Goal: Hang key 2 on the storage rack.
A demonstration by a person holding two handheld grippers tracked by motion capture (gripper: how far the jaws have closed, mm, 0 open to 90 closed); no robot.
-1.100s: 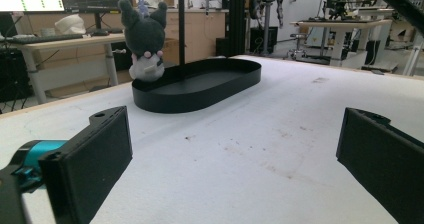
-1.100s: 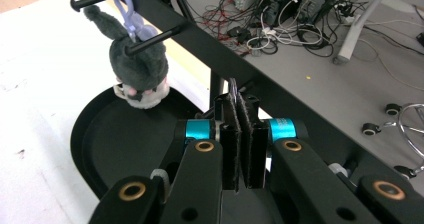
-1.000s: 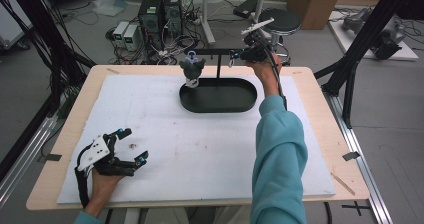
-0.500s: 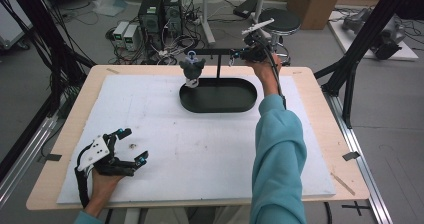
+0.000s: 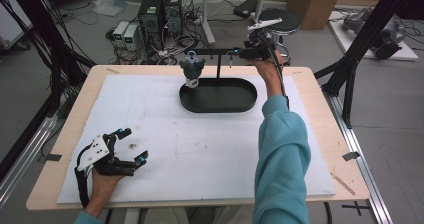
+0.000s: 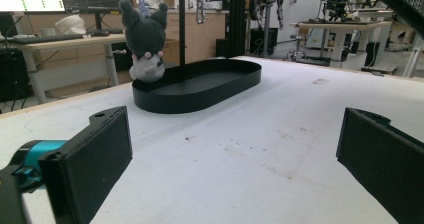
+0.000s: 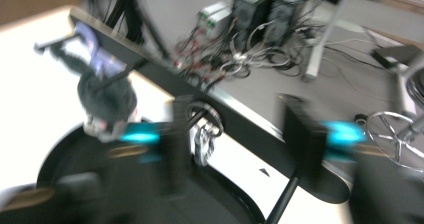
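Fingers of the right gripper blurred — just opened around the carabiner on the rack bar, unclamped; left gripper wide, empty.

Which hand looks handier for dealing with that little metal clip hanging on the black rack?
Right. The right gripper is up at the black rack's crossbar, open jaws beside the small metal clip. The left gripper rests on the white mat, far away.

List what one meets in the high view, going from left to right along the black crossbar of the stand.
Plush toy keychain → upright post → metal clip → right tongs.
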